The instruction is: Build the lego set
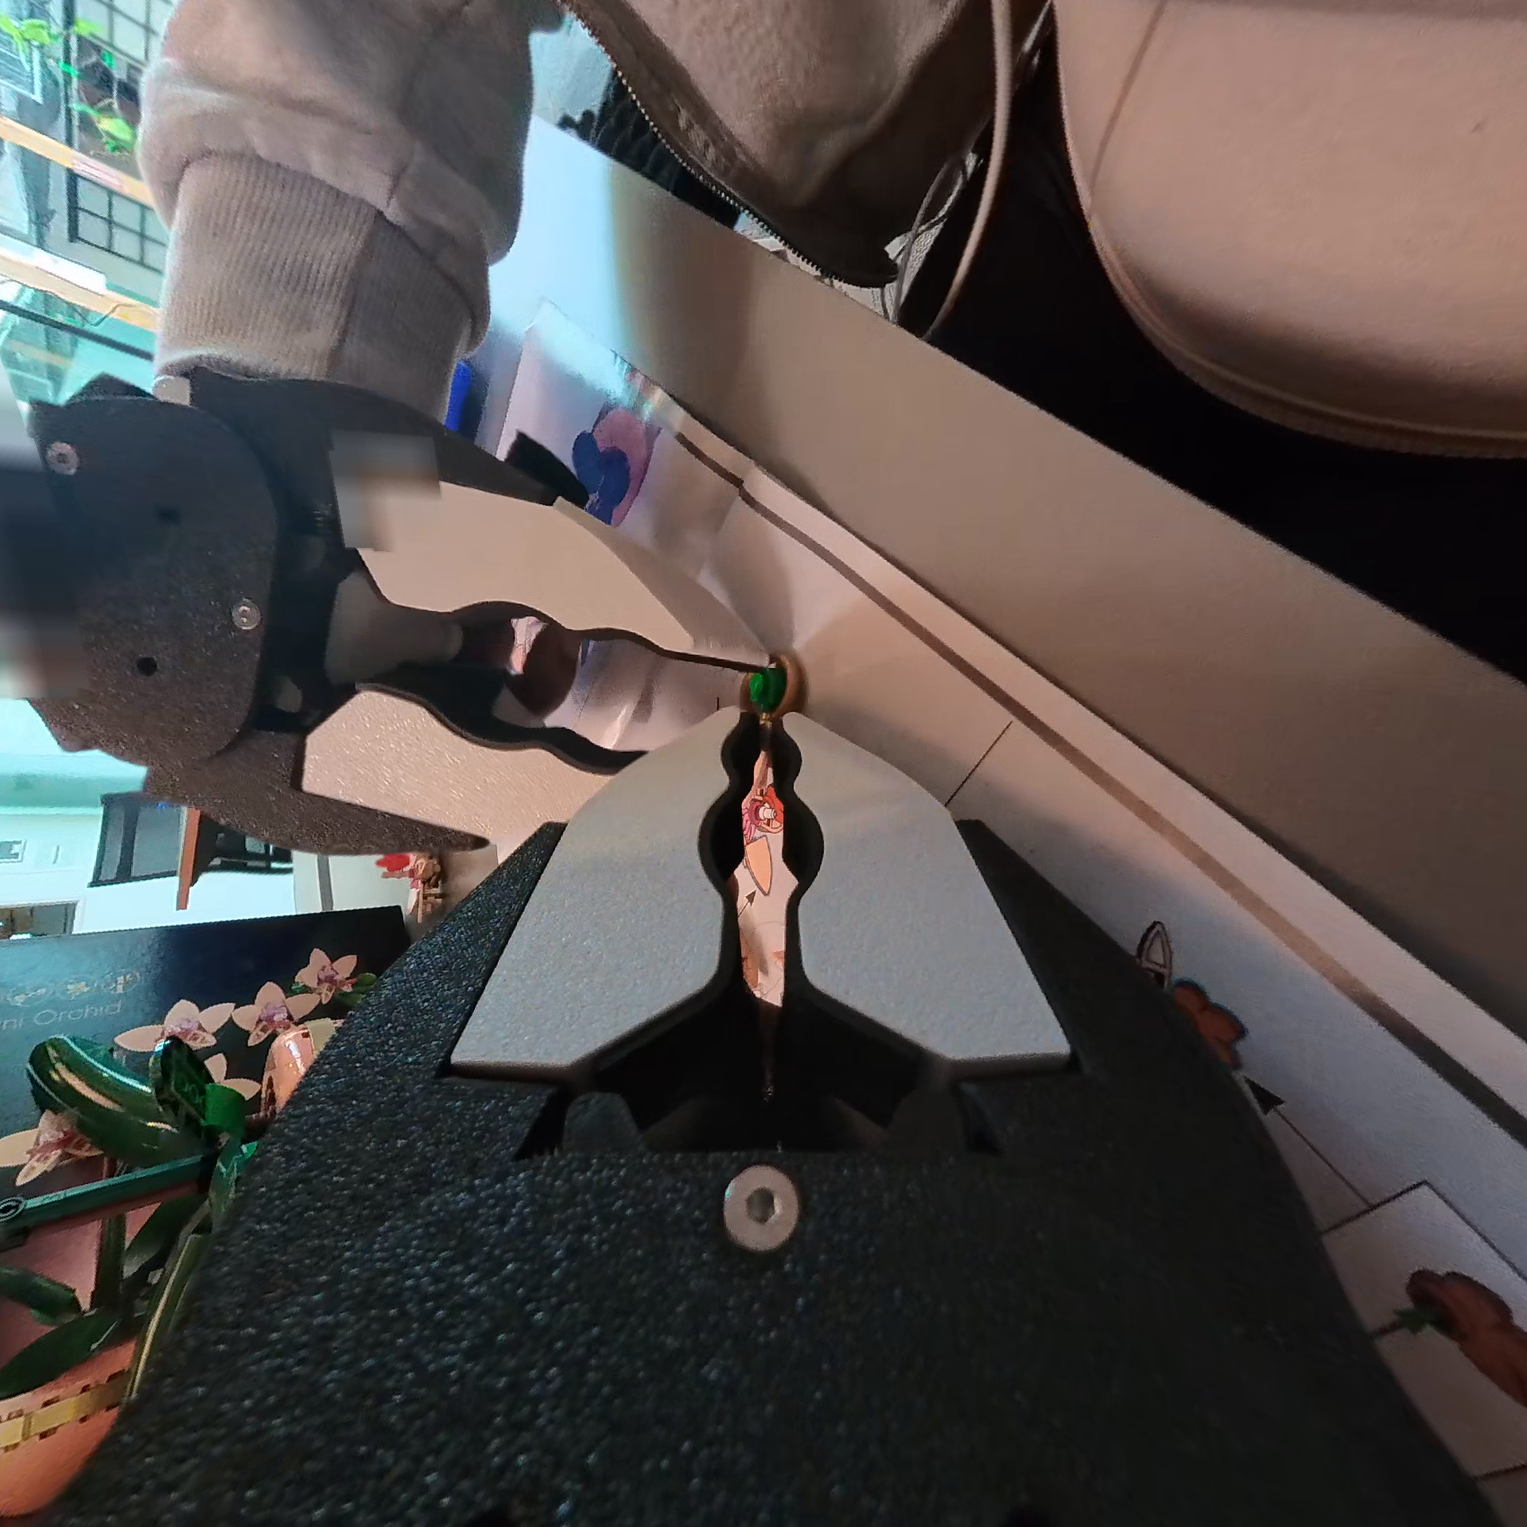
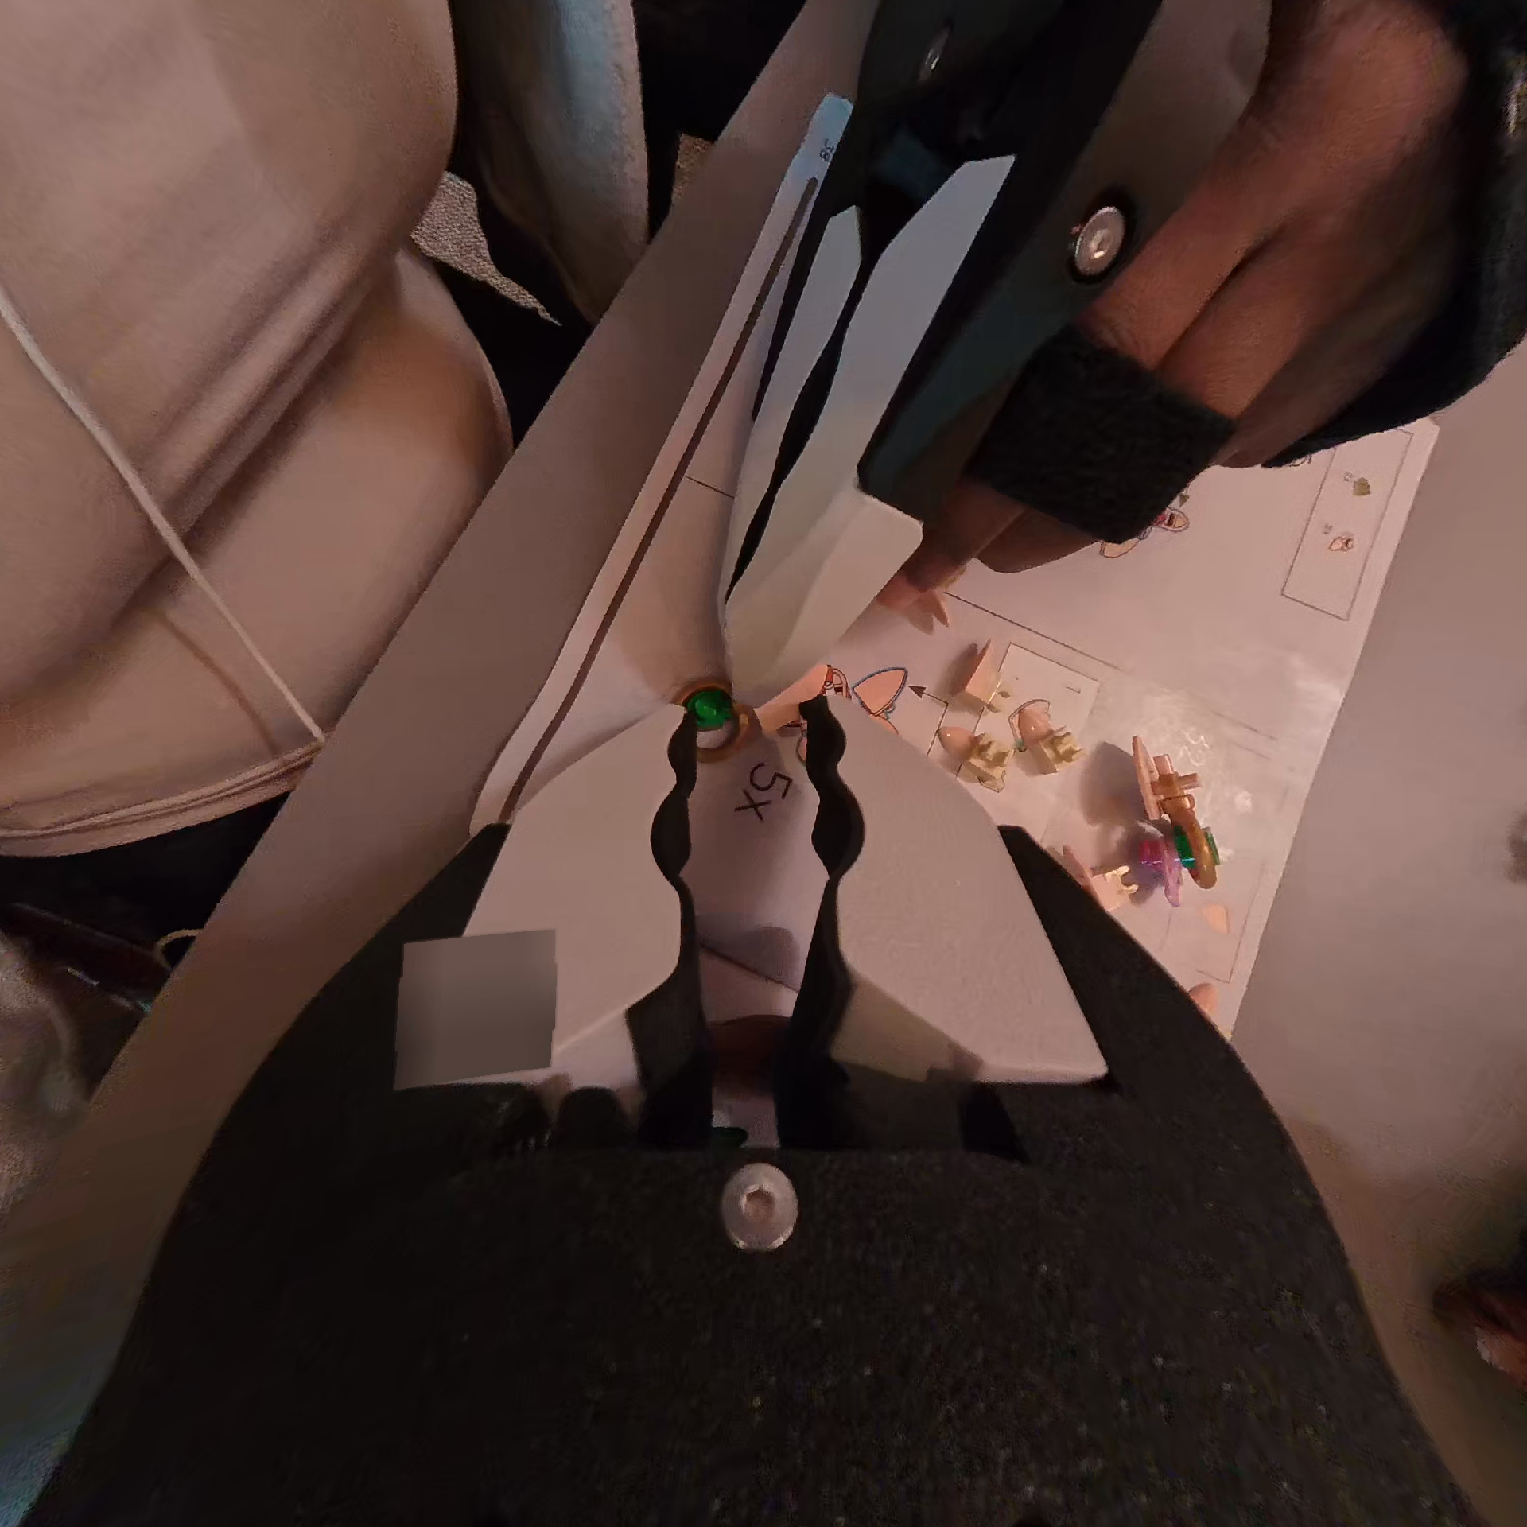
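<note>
A small green stud (image 1: 764, 684) sits in a tan ring (image 1: 787, 679) just above the instruction booklet. My left gripper (image 1: 764, 720) is shut at its tips on this piece. In the right wrist view the stud (image 2: 707, 707) and ring (image 2: 727, 744) lie at my right gripper's left fingertip (image 2: 682, 735). My right gripper (image 2: 750, 719) is open, with the booklet page showing through the gap. The left gripper (image 2: 731, 665) comes in from the upper right and meets the piece. The right gripper also shows in the left wrist view (image 1: 748, 661), reaching in from the left.
Several pale petal assemblies (image 2: 987, 748) and one with purple and green parts (image 2: 1182, 851) lie on the open booklet (image 2: 1289, 661). A built orchid in a pot (image 1: 91, 1157) and the dark set box (image 1: 124, 983) stand at the left. The person's torso is close behind the table edge (image 1: 1074, 529). Less than 4 cm separates the two grippers' tips.
</note>
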`<act>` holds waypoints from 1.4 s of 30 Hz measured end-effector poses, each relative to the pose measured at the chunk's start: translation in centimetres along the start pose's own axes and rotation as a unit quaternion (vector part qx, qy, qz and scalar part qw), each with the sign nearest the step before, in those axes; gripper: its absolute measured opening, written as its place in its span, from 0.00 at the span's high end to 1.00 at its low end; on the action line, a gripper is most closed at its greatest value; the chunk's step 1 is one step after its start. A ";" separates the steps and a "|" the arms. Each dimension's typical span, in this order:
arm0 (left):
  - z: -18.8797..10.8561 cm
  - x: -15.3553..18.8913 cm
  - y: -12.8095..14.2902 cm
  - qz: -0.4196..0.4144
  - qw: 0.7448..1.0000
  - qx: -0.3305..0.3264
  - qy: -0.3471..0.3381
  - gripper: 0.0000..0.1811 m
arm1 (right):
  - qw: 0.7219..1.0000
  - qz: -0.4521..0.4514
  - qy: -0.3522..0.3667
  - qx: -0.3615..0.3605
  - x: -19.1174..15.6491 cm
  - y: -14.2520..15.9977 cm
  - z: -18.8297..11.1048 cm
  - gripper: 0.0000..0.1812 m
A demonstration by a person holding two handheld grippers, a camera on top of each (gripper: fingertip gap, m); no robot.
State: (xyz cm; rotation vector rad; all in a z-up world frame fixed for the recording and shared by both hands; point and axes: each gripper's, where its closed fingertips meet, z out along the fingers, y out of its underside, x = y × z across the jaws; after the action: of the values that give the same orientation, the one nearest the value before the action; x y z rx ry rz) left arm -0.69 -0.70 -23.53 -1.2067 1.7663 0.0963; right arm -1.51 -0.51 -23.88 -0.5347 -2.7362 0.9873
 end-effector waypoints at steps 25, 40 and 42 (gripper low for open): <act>0.0 0.0 0.0 -0.011 1.000 0.011 0.002 0.98 | 0.989 -0.106 -0.103 -0.018 0.1 -0.3 0.3 0.83; 0.0 0.0 0.0 -0.019 1.000 0.013 0.000 0.98 | 0.998 -0.014 0.045 0.031 0.4 -0.6 -1.0 0.80; 0.0 0.0 0.0 -0.019 1.000 0.013 0.000 0.98 | 0.997 0.004 0.075 0.035 0.7 -0.5 -0.9 0.80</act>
State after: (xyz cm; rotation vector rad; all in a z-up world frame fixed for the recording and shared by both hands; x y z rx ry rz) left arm -0.65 -0.70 -23.53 -1.2209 1.7378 0.0501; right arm -2.05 -0.12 -22.84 -0.5846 -2.5592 0.9973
